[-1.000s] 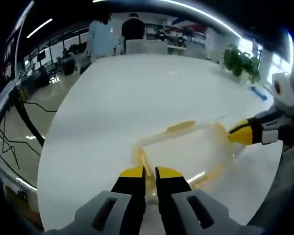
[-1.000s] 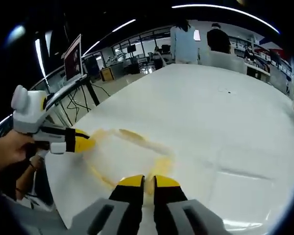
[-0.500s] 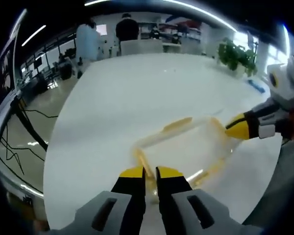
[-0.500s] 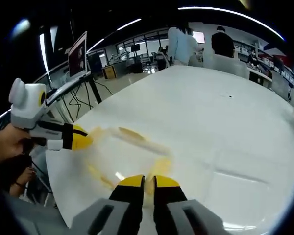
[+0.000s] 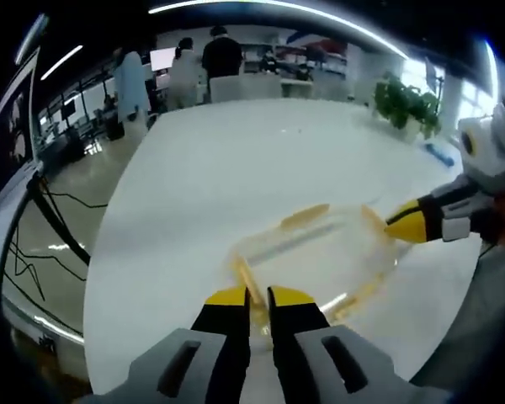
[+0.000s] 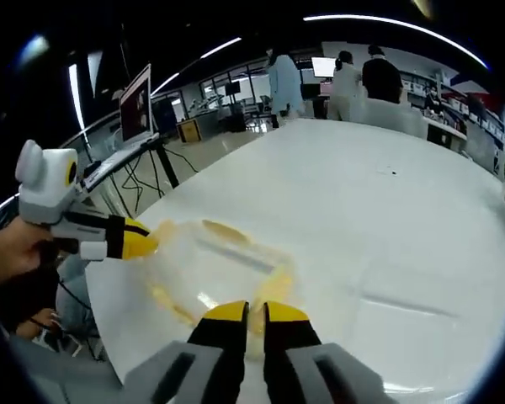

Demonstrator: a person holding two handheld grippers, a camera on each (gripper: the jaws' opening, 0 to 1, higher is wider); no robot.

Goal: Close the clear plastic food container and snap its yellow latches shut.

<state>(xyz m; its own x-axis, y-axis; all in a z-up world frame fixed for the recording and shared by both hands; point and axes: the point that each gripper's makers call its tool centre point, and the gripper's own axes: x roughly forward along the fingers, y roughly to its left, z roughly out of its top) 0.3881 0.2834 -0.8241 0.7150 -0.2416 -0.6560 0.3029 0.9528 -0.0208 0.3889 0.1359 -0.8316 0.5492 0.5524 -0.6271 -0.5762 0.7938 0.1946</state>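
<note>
The clear plastic food container lies lower centre on the white tabletop. The left gripper and right gripper, fingers pressed together, bear on opposite ends, apparently pressing its yellow latches shut against each other.

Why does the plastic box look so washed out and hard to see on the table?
In the left gripper view the clear container blends into the glossy white table, soft and blurred; in the right gripper view ceiling lights leave a glare spot on it, and fisheye distortion bends the table edge.
</note>
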